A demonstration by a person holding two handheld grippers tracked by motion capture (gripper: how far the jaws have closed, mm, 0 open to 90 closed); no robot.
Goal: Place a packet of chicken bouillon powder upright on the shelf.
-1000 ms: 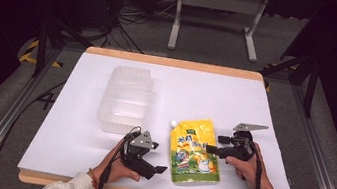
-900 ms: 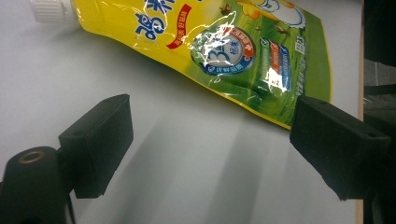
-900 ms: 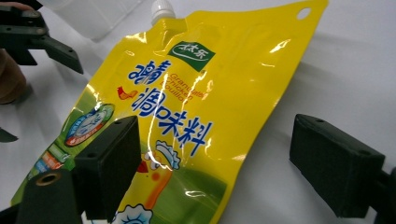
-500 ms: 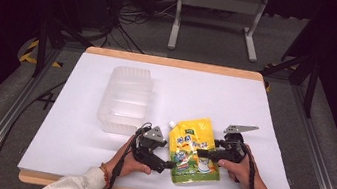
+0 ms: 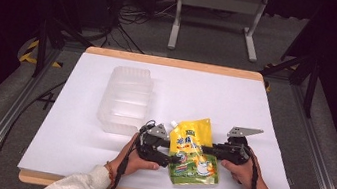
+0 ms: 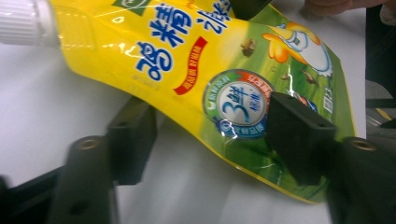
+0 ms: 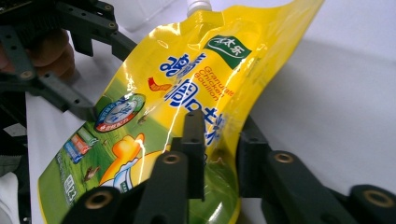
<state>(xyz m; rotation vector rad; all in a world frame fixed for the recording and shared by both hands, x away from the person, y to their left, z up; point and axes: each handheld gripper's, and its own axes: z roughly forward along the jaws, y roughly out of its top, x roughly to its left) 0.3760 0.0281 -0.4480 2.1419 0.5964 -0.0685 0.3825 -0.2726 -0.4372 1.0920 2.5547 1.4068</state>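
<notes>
Table (image 5: 95,164): white-topped, with a wooden rim showing at its far and near edges; everything I work on sits toward the near edge.
Clear tub (image 5: 126,99): an empty see-through plastic container, left of the middle, well apart from my hands.
Pouch (image 5: 194,151): a yellow and green spouted bag of chicken bouillon, lying flat near the middle of the near edge, white cap (image 6: 23,22) pointing toward the far left.
Left gripper (image 6: 205,140): I hold it at the pouch's left side, jaws wide, one jaw down on the table beside the edge, the other over the printed face, the bag's edge between them but not pinched.
Right gripper (image 7: 222,151): it comes in from the right side; its jaws stand narrow with the pouch's right edge between them, and I judge it clamped on that edge.
Step in hand: I judge I am taking hold of the pouch from both sides.
Next move: close the left jaws on the edge, then lift both ends evenly so the contents don't slump; the tub looks the likely target.
</notes>
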